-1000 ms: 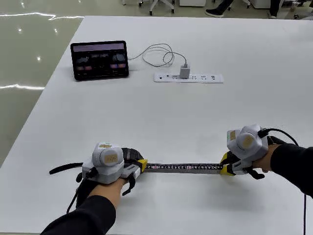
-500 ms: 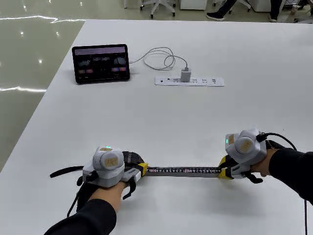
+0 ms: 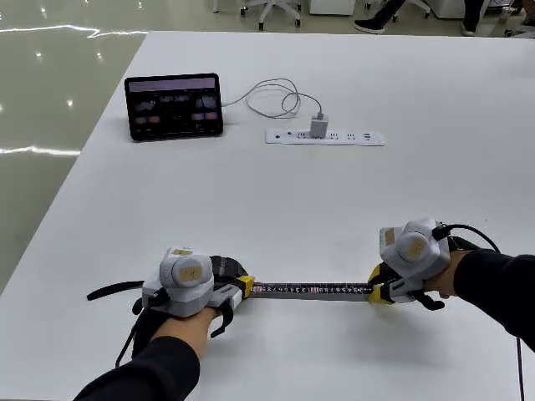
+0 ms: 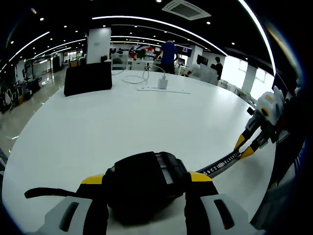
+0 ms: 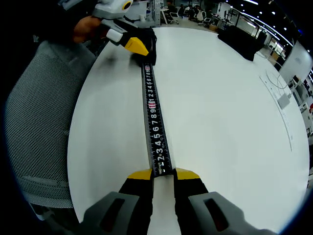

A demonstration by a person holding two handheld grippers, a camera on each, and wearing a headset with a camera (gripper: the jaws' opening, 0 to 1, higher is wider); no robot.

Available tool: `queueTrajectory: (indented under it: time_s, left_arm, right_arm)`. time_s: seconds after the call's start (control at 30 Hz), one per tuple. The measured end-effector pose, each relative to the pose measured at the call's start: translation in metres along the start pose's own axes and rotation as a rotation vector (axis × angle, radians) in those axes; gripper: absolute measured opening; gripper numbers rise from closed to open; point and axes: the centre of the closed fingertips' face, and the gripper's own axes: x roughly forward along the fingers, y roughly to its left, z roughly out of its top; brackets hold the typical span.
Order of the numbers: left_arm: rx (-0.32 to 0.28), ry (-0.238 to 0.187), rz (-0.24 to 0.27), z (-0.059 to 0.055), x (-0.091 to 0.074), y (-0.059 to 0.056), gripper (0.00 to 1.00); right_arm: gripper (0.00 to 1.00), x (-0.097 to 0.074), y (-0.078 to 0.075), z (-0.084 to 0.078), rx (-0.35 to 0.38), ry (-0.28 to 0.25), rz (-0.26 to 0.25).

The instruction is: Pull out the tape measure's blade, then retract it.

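Blade [image 5: 152, 112] lies along the table [image 3: 334, 209], its long axis running straight from the case [image 4: 146, 183] clamped in the left gripper [image 3: 236, 289] to the tip pinched by the right gripper [image 5: 163, 175], well apart from the case.

Black blade [image 5: 153, 122], white numerals; black case [image 4: 146, 185]; yellow-tipped fingers [image 5: 139, 175].

Big white table [image 3: 351, 200] fills the middle of the head view. Glossy pale floor [image 3: 42, 109] at 10 o'clock, full of light glare, and office chair legs [image 3: 276, 8] at 12. Left gripper view: ceiling light strips [image 4: 146, 19] at 12, bright windows [image 4: 239, 71] around 2.
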Motion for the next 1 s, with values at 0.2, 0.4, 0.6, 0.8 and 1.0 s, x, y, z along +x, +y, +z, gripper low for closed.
queueTrajectory:
  time_s: [0.2,0.4,0.6,0.8,1.0]
  left_arm:
    - [0.000,-0.001,-0.001,0.000,0.000,0.000,0.59]
    - [-0.001,0.000,-0.002,0.000,0.000,0.000,0.59]
    - [-0.001,0.001,-0.003,0.000,0.000,0.000,0.59]
    - [-0.001,0.002,-0.003,0.000,0.000,0.000,0.59]
    - [-0.002,0.001,-0.004,0.000,0.001,0.000,0.59]
  right_arm:
    - [0.11,0.002,0.000,0.003,0.003,-0.006,0.002]
    - [0.11,0.004,0.001,0.008,0.004,-0.010,0.001]
    - [0.11,0.006,0.002,0.012,0.002,-0.014,0.003]
    - [0.11,0.008,0.002,0.015,0.001,-0.016,0.005]
    - [0.11,0.009,0.002,0.018,0.001,-0.019,0.006]
